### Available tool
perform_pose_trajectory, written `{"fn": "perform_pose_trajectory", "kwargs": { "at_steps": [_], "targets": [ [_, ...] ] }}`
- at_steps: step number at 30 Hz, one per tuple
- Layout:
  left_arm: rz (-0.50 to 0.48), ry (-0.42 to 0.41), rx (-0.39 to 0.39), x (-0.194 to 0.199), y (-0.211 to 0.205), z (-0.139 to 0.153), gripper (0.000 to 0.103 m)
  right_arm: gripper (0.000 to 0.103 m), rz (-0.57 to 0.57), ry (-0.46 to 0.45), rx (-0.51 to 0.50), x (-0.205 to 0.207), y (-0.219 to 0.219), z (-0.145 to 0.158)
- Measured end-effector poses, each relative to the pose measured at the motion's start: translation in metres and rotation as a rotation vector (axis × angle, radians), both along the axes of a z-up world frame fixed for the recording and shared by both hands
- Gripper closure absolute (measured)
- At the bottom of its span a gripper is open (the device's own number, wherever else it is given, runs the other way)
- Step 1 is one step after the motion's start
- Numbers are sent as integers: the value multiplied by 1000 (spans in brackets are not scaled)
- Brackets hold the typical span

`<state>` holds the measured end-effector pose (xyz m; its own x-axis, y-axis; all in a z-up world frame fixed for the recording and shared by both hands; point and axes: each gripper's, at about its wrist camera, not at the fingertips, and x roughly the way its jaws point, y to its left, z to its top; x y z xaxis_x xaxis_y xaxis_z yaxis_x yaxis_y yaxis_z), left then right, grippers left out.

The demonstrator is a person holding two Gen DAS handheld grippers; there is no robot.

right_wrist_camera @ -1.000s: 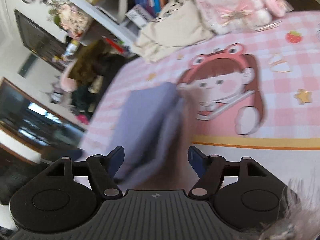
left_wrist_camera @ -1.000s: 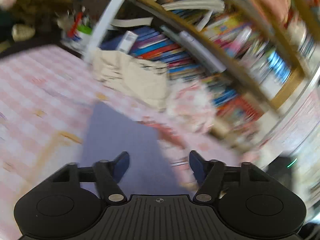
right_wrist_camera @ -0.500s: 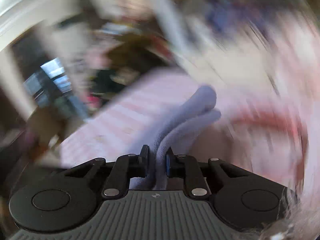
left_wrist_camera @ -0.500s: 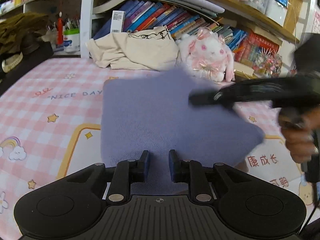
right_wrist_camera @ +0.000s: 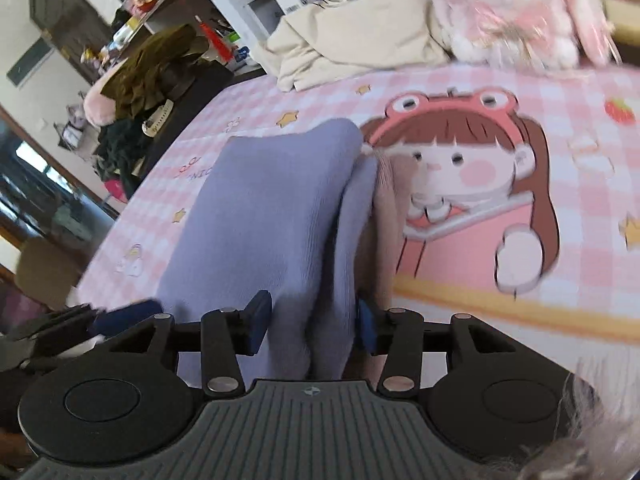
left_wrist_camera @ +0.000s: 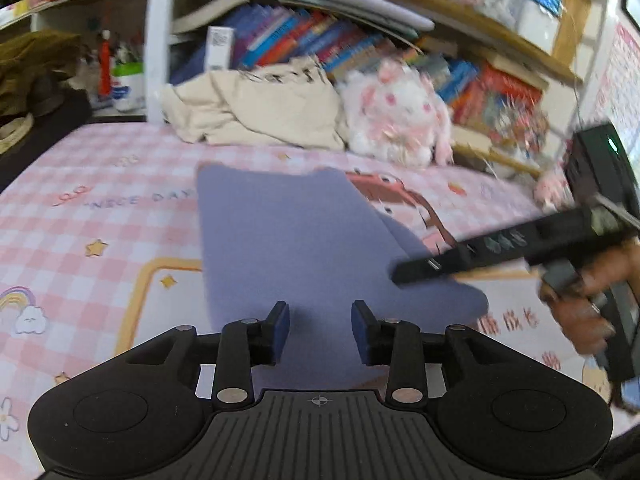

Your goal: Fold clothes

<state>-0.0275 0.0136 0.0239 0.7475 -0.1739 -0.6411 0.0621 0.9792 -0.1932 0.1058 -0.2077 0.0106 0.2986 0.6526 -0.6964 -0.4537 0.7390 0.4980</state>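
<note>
The garment [left_wrist_camera: 304, 248] lies folded on my pink checked sheet [left_wrist_camera: 100, 216], a lavender knit slab in front of both tools. From the right wrist I see it [right_wrist_camera: 264, 216] doubled over, two rounded layers stacked along its right edge, with a brownish strip of fabric showing beside that edge.

My left gripper [left_wrist_camera: 319, 330] sits over the near edge with its pads apart and nothing between them. My right gripper [right_wrist_camera: 310, 320] is also spread; the folded edge lies between its pads, but I see gaps, so I judge it is not clamped. In the left view the right gripper [left_wrist_camera: 404, 276] reaches in from the side, blurred, over the cloth's right corner.

I'd call this the end of a fold: the piece is laid down and let go. Next I would want to flatten or square the stack, or take one more fold across if it should be smaller. That calls for both pads biting through every layer at matched corners, or the top layer slides off.

Beyond lie a cream garment [left_wrist_camera: 260, 112], a plush rabbit [left_wrist_camera: 396, 116] and bookshelves [left_wrist_camera: 360, 36].
</note>
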Motion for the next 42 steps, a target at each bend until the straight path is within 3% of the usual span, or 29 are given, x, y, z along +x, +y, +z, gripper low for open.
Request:
{"fn": "perform_pose_trajectory", "kwargs": {
  "at_steps": [2,4,7,9,11,16,18,19,21,23,25,27,30,32,34,39,42],
  "targets": [
    [9,22,-1,4,2,-5,69,84,34,-56,34,-12,-2,12],
    [9,53,5,8,2,-12,69,89,68,-113,67,-24,-4,23],
    [12,63,-38,10,8,-15,69,90,90,-176,71,-39,-7,35],
    [-1,74,-77,12,10,-18,69,90,6,-93,-33,-32,-8,11],
    [-10,76,-71,12,7,-20,69,89,-55,-21,-18,-26,-14,-15],
    [-15,75,-42,11,4,-17,69,87,-11,-34,-67,-27,-6,-7],
    [-14,57,-29,9,3,-13,68,79,-19,-21,-54,-21,-6,-2],
    [-19,50,-16,10,2,-11,68,70,-22,-29,-47,-18,-6,0],
    [-33,48,10,11,-1,-10,68,67,-27,-55,-59,-8,0,4],
    [-35,51,11,13,-1,-11,68,67,-33,-80,-71,2,6,8],
    [-33,52,-1,13,1,-13,68,67,-49,-48,-60,9,8,4],
    [-29,57,-17,12,4,-14,68,88,-61,-33,-31,12,8,3],
    [-9,68,-48,12,10,-17,68,89,-66,-159,37,-11,3,22],
    [-5,74,-74,13,13,-18,68,89,-81,-159,7,-15,3,18],
    [-8,77,-87,14,13,-19,68,88,-115,-65,-54,-5,3,-4],
    [-14,82,-67,15,11,-18,68,85,-108,-67,-47,-5,2,-4],
    [13,62,-55,13,10,-8,65,76,-119,-88,-50,-11,-1,3]
  ]
}}
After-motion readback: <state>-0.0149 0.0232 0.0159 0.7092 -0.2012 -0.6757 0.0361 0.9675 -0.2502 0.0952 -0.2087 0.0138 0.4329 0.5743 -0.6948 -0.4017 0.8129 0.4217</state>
